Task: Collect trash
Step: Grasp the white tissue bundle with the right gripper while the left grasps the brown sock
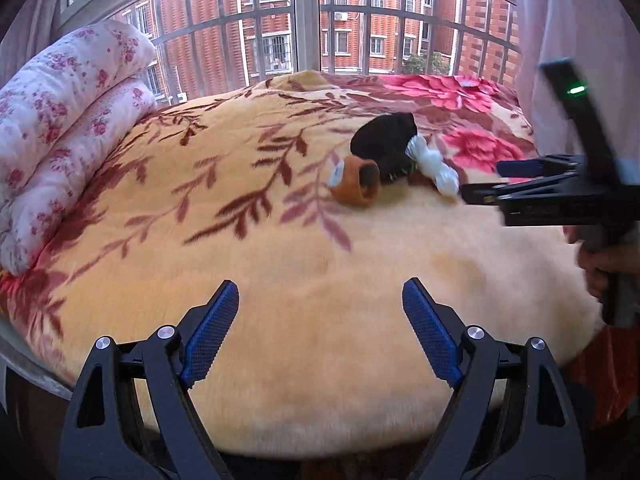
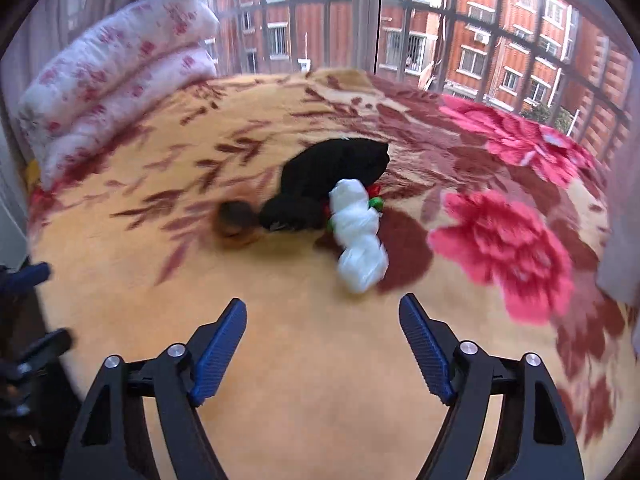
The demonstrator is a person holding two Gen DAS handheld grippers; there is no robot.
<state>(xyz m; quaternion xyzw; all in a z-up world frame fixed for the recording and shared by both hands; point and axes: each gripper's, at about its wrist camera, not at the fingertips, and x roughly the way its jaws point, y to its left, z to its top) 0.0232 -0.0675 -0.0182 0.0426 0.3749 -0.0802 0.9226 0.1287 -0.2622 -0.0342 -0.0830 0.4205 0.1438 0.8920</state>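
1. Setting: a bed under a plush floral blanket (image 1: 280,280), cream and tan near the cameras, red blooms toward the far right. A barred window (image 1: 308,20) behind it looks onto brick apartment blocks.
2. Folded floral quilt (image 1: 68,120) is stacked at the bed's far left; its left end is cut off by the fisheye rim.
3. Trash sits in one cluster near mid-bed, pieces touching or overlapping: a black crumpled item (image 1: 384,138), a white plastic bag wad (image 1: 434,164) on its right, and a brown cup-like piece (image 1: 358,184) on its left, lying on its side with the opening toward the camera.
4. Right wrist view shows the same cluster closer but motion-blurred: the black item (image 2: 336,176), the white wad (image 2: 358,236) nearest the fingers, and the brown piece (image 2: 236,220) as a smear. Small red and green bits (image 2: 374,196) show where the wad meets the black item; what they are cannot be told.
5. Left gripper (image 1: 320,332): blue-padded jaws spread wide, nothing between them, over bare cream blanket, well short of the trash.
6. Right gripper (image 2: 322,344): jaws also wide apart and empty, pointing at the white wad, just short of it.
7. In the left view the right gripper (image 1: 488,182) enters from the right edge, blurred, tips near the wad. The person's right hand (image 1: 600,264) on its handle is largely cut off.
8. Dark blurred shapes at the lower left edge of the right view; not identifiable.
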